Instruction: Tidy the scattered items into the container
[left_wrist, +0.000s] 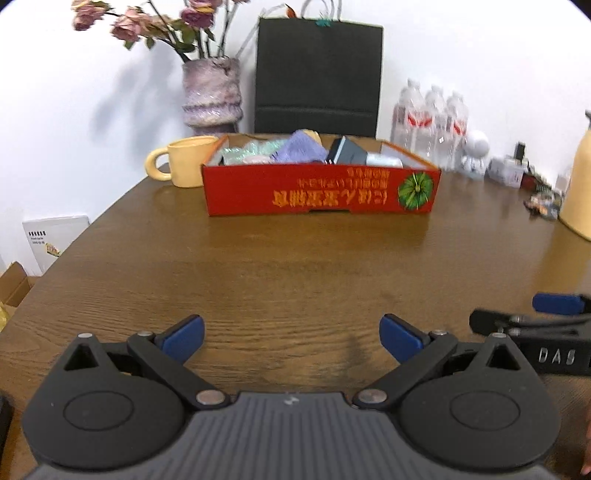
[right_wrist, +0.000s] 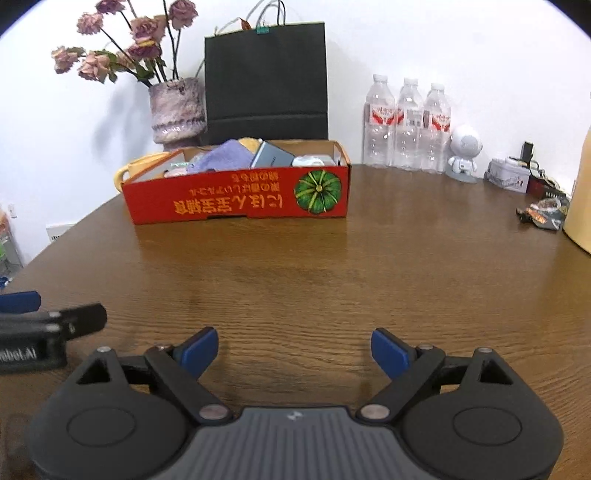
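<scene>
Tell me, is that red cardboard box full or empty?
Partly full: the red cardboard box holds a purple cloth, a grey box and other items.

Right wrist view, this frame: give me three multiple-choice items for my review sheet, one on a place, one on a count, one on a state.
1. Where does the yellow mug stand?
A. behind the left end of the red box
B. inside the box
C. beside the water bottles

2. How many water bottles stand by the wall?
A. two
B. three
C. five

3. How are the right gripper and left gripper?
A. both open, holding nothing
B. right shut on a cloth
C. both shut on the box

Answers:
1 A, the mug's handle and rim show behind the box's left corner.
2 B, three capped bottles stand side by side, right of the black bag.
3 A, in each wrist view the blue fingers stand wide apart over bare table.
</scene>
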